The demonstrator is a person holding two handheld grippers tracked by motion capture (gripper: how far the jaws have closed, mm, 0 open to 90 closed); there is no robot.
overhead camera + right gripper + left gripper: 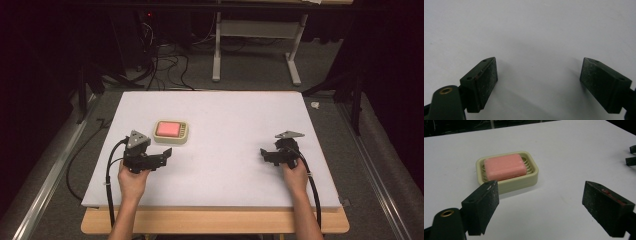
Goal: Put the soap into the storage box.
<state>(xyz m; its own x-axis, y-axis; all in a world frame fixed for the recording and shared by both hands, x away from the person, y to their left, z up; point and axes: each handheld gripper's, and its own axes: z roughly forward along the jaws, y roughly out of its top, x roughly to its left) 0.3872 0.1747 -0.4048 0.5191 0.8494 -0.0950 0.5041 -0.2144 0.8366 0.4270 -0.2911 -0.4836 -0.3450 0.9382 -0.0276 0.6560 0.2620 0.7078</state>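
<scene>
One soap bar [168, 129] flat in dish [170, 139], long axis left-right; both jaws spread, empty.

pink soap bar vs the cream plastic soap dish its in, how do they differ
The pink soap bar is a solid rounded block; the cream plastic soap dish is a hollow tray with a ribbed floor. The soap bar is smaller and lies inside; the soap dish is wider, its rim showing all around, and it rests on the white table. Both are rounded rectangles lying flat, untouched by the left gripper.
</scene>
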